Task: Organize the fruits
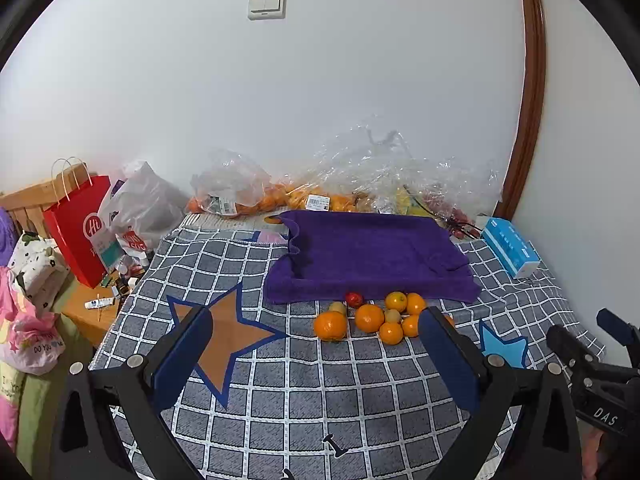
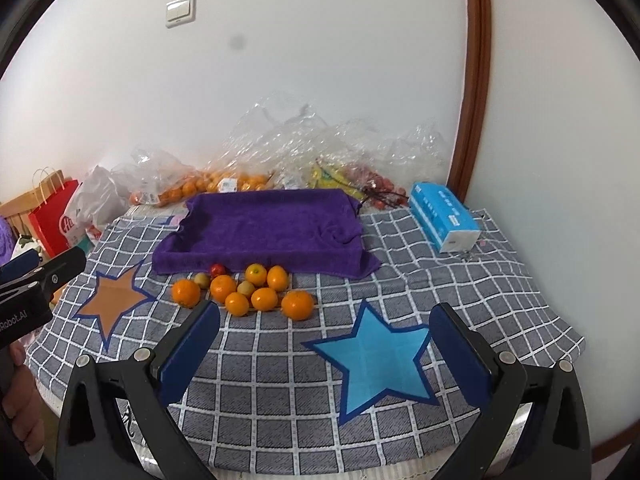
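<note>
Starting out, you hold the left gripper (image 1: 316, 344) and right gripper (image 2: 324, 338) spread wide and empty above the checked cloth (image 2: 460, 280). The fruits (image 2: 244, 290) cluster just before the purple towel-lined tray (image 2: 272, 224); pick one next, I judge.

White wall (image 1: 320, 100) seen behind, plain, evenly lit. Double light switch (image 1: 267, 5) mounted high on it. Curved brown wooden trim (image 1: 532, 92) noted at right, running floor to top. Table covered by grey checked cloth (image 2: 420, 272) with orange star (image 1: 224, 332) and blue star (image 2: 376, 364) patches. Wooden headboard (image 1: 24, 204) glimpsed at far left; low wooden stand (image 1: 86, 312) beside the table. No window seen.
</note>
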`<move>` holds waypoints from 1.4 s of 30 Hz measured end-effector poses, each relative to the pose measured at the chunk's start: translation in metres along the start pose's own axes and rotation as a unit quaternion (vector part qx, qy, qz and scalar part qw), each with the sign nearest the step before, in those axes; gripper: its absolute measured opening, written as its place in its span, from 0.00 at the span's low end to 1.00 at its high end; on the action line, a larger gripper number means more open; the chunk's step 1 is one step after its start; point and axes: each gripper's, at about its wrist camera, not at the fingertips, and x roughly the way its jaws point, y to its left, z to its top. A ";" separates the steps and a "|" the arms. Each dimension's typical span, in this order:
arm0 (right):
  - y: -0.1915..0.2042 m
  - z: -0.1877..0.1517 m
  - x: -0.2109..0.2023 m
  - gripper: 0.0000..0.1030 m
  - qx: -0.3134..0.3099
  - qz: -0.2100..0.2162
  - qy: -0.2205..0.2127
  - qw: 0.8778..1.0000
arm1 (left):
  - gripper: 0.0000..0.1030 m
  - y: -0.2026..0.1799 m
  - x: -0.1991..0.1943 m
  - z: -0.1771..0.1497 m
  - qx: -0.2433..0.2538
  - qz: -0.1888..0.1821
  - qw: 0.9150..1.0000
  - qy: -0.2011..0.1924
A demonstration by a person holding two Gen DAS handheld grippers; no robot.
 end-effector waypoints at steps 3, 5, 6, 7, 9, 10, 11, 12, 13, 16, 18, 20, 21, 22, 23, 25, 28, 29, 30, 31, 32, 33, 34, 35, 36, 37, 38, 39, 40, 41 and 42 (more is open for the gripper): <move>-0.004 0.002 0.002 1.00 0.009 0.006 -0.002 1.000 | 1.00 -0.001 0.003 0.002 0.002 0.002 1.000 0.001; -0.006 0.003 0.005 1.00 0.011 0.012 -0.002 1.000 | 1.00 -0.001 0.005 0.003 0.004 0.003 1.000 0.002; -0.006 0.003 0.006 1.00 0.010 0.011 -0.001 1.000 | 1.00 -0.002 0.006 0.003 0.005 0.003 1.000 0.002; -0.006 0.004 0.008 1.00 0.007 0.008 0.001 1.000 | 1.00 -0.002 0.008 0.003 0.004 0.003 1.000 0.003; -0.004 0.005 0.012 1.00 -0.002 0.004 0.002 1.000 | 1.00 -0.001 0.011 0.004 0.003 0.002 1.000 0.005; -0.003 0.006 0.014 1.00 -0.005 0.000 0.001 1.000 | 1.00 -0.001 0.014 0.004 0.002 0.002 1.000 0.007; -0.003 0.006 0.016 1.00 -0.007 -0.006 -0.004 1.000 | 1.00 -0.001 0.016 0.004 0.002 0.001 1.000 0.007; -0.002 0.006 0.017 1.00 -0.009 -0.011 -0.010 1.000 | 1.00 0.000 0.018 0.004 0.002 0.001 1.000 0.008; -0.001 0.007 0.019 1.00 -0.012 -0.016 -0.014 1.000 | 1.00 0.000 0.021 0.005 0.003 0.001 1.000 0.009; 0.001 0.009 0.027 1.00 -0.020 -0.020 -0.016 0.999 | 1.00 0.001 0.028 0.005 0.004 0.003 1.000 0.012; 0.001 0.010 0.033 1.00 -0.020 -0.012 -0.015 1.000 | 1.00 0.001 0.032 0.005 0.006 0.004 1.000 0.014; 0.001 0.011 0.041 1.00 -0.020 0.009 -0.016 1.000 | 1.00 0.002 0.038 0.004 0.005 0.004 1.000 0.013; 0.001 0.011 0.045 1.00 -0.017 0.013 -0.013 1.000 | 1.00 0.001 0.039 0.003 0.005 0.004 1.000 0.012; 0.000 0.011 0.051 1.00 -0.012 0.013 -0.006 1.000 | 1.00 0.001 0.043 0.002 0.005 0.003 1.000 0.014; 0.000 0.011 0.055 1.00 -0.008 0.014 -0.001 1.000 | 1.00 0.001 0.047 0.002 0.005 0.002 1.000 0.018; -0.001 0.012 0.062 1.00 -0.003 0.015 0.007 1.000 | 1.00 0.001 0.055 0.001 0.005 0.000 1.000 0.022; -0.002 0.012 0.075 1.00 0.000 0.014 0.017 1.000 | 1.00 0.000 0.064 -0.001 0.009 0.007 1.000 0.026; -0.003 0.011 0.079 1.00 -0.001 0.017 0.017 1.000 | 1.00 0.000 0.067 -0.001 0.011 0.007 1.000 0.028; -0.003 0.011 0.082 1.00 -0.001 0.018 0.017 1.000 | 1.00 0.000 0.071 -0.001 0.012 0.007 0.999 0.031; -0.004 0.010 0.085 1.00 -0.001 0.019 0.018 1.000 | 1.00 0.001 0.075 -0.001 0.013 0.007 0.999 0.035; -0.005 0.009 0.090 1.00 0.000 0.021 0.020 1.000 | 1.00 0.002 0.079 -0.001 0.012 0.008 0.999 0.038; -0.006 0.009 0.094 0.99 0.002 0.023 0.022 0.999 | 1.00 0.003 0.082 -0.002 0.011 0.010 0.999 0.040; -0.007 0.008 0.098 0.97 0.006 0.027 0.025 0.999 | 1.00 0.005 0.086 -0.003 0.010 0.012 0.999 0.043; -0.009 0.006 0.104 0.96 0.013 0.032 0.028 0.999 | 1.00 0.007 0.091 -0.004 0.010 0.014 0.999 0.046; -0.010 0.005 0.108 0.91 0.018 0.037 0.031 0.999 | 1.00 0.010 0.094 -0.006 0.010 0.015 0.999 0.048; -0.011 0.003 0.112 0.88 0.023 0.040 0.033 0.998 | 1.00 0.012 0.100 -0.008 0.009 0.018 0.998 0.054; -0.013 0.001 0.118 0.88 0.027 0.040 0.037 0.998 | 1.00 0.015 0.105 -0.010 0.008 0.019 0.998 0.058; -0.013 -0.001 0.122 0.88 0.029 0.040 0.039 0.998 | 0.96 0.018 0.111 -0.012 0.005 0.017 0.998 0.063; -0.014 -0.002 0.125 0.88 0.029 0.042 0.040 0.998 | 0.95 0.021 0.116 -0.014 0.003 0.018 0.998 0.068; -0.013 -0.004 0.129 0.88 0.027 0.047 0.041 0.998 | 0.94 0.023 0.120 -0.016 0.001 0.019 0.997 0.072; -0.013 -0.006 0.132 0.86 0.025 0.051 0.042 0.998 | 0.94 0.026 0.125 -0.018 -0.001 0.020 0.997 0.076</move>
